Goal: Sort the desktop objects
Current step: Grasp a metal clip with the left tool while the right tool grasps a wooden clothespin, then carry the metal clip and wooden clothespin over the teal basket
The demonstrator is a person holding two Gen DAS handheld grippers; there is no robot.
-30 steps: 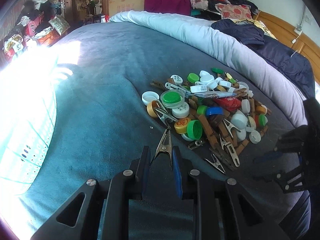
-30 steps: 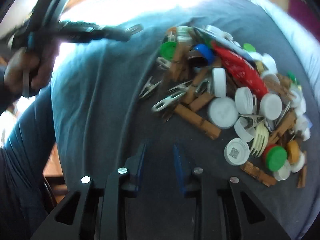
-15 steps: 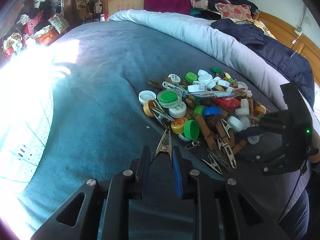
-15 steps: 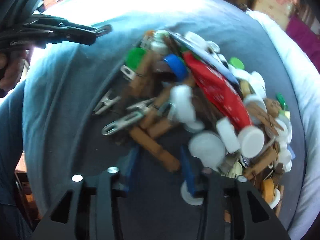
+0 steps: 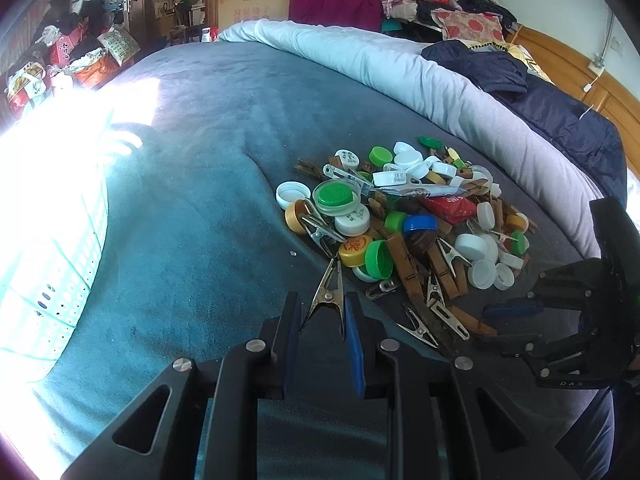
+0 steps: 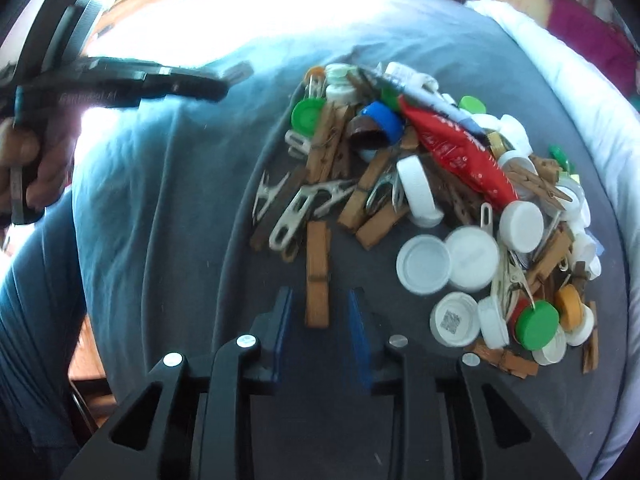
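Right wrist: my right gripper (image 6: 318, 312) has just been closing around a wooden peg (image 6: 317, 276), low centre, not yet pinched. My left gripper (image 5: 322, 314) clenches a metal clip (image 5: 326, 296). Next: pinch, lift.

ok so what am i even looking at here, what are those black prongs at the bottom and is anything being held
There is no robot here: a person holds a two-finger gripper in each hand, and each picture comes from a camera on one gripper, looking along its fingers. The left gripper is shut on a metal clip. The right gripper has just been closing, with a wooden clothespin between its blue pads, though a gap shows on each side, so it does not look gripped yet. Both hover over a grey-blue bedcover where a pile of bottle caps, clothespins and metal clips lies. One hand shows at the edge of the right view.
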